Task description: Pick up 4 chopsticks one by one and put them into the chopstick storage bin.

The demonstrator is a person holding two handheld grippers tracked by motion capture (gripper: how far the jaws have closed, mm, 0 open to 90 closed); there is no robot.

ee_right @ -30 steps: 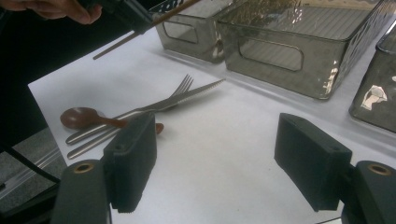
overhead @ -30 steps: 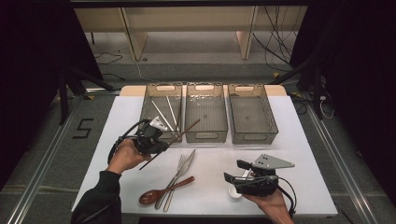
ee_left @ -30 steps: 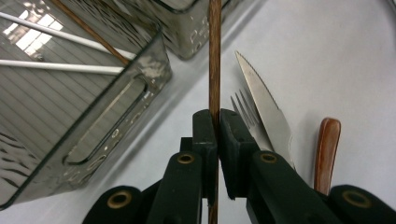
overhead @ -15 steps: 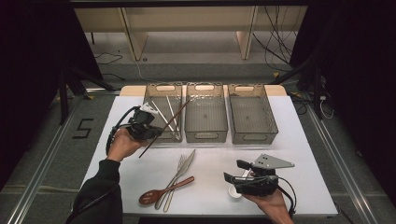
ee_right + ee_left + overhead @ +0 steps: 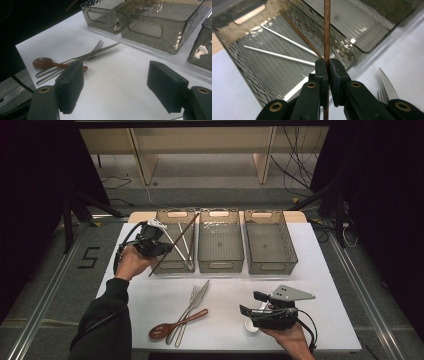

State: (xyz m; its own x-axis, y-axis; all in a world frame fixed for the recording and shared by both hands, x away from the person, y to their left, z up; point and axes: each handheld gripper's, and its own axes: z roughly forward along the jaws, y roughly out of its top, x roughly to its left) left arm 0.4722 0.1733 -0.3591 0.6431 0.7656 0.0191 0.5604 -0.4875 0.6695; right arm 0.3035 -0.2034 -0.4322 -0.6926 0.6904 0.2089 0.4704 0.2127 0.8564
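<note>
Left gripper view: slim brown wooden chopstick (image 5: pixel 327 30).

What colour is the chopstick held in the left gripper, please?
Reddish-brown wood grain; the chopstick shows best in the left gripper view.

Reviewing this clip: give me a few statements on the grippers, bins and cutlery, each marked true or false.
1. The left gripper is shut on a brown chopstick. True.
2. The right gripper holds the knife. False: its jaws stand open with nothing between them, and the knife lies on the table.
3. The left bin holds two pale chopsticks and a brown one. True.
4. The wooden spoon lies in the middle bin. False: it lies on the table beside the fork; the middle bin looks empty.
5. The right bin is full of cutlery. False: it looks empty.
</note>
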